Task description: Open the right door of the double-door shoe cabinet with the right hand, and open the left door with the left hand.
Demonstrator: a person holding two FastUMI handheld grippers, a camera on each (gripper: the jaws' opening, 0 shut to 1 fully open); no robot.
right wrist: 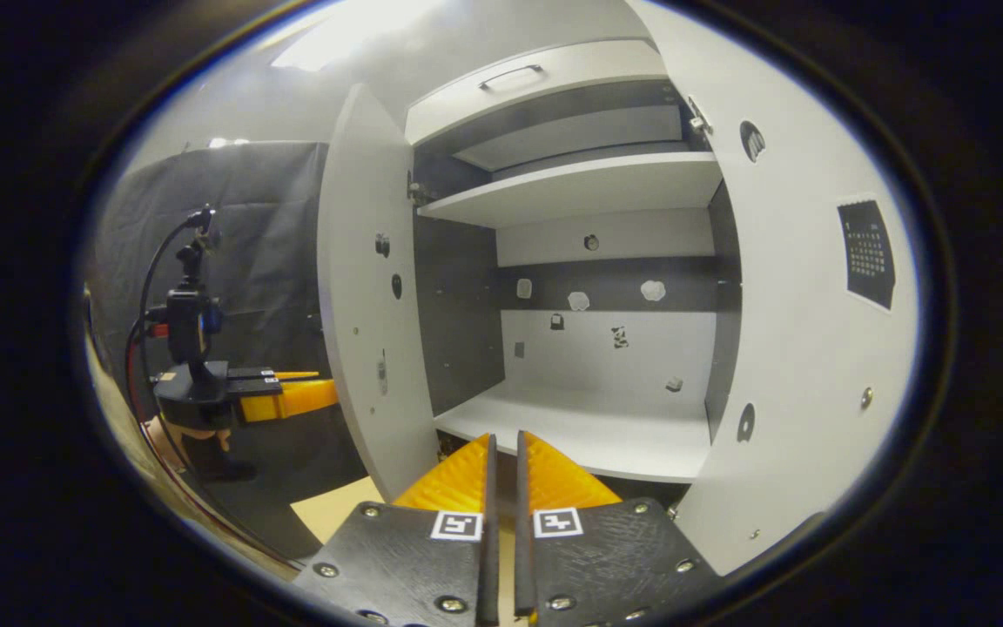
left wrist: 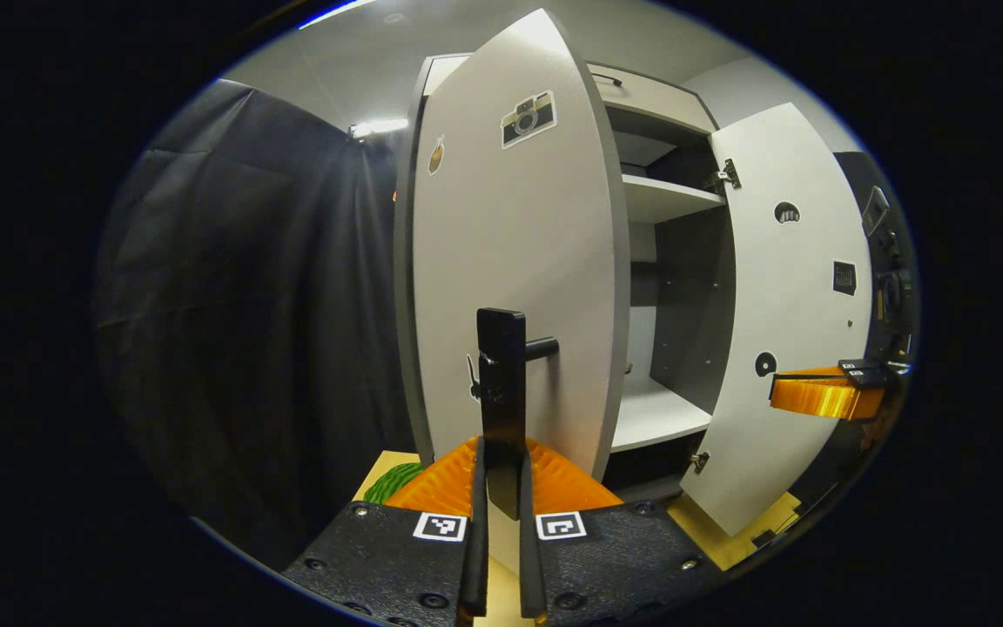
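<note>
The white shoe cabinet [right wrist: 589, 187] stands with both doors swung out. In the left gripper view, my left gripper [left wrist: 501, 444] is shut on the black bar handle [left wrist: 501, 366] of the left door [left wrist: 519, 261], one finger on each side of it. The right door [left wrist: 793, 305] stands wide open, and my right gripper [left wrist: 824, 396] hangs just beyond its outer edge. In the right gripper view, my right gripper [right wrist: 502, 440] points into the cabinet with its fingers close together and nothing between them. The left door [right wrist: 362, 287] partly hides my left gripper [right wrist: 288, 396]. The right door [right wrist: 806, 331] is at the right.
Inside are an upper shelf and a bare lower shelf [right wrist: 589, 427], with a drawer [right wrist: 536, 78] above. Black cloth [left wrist: 249, 305] hangs left of the cabinet. Tan flooring [left wrist: 728, 531] and a green object [left wrist: 393, 483] lie below the doors.
</note>
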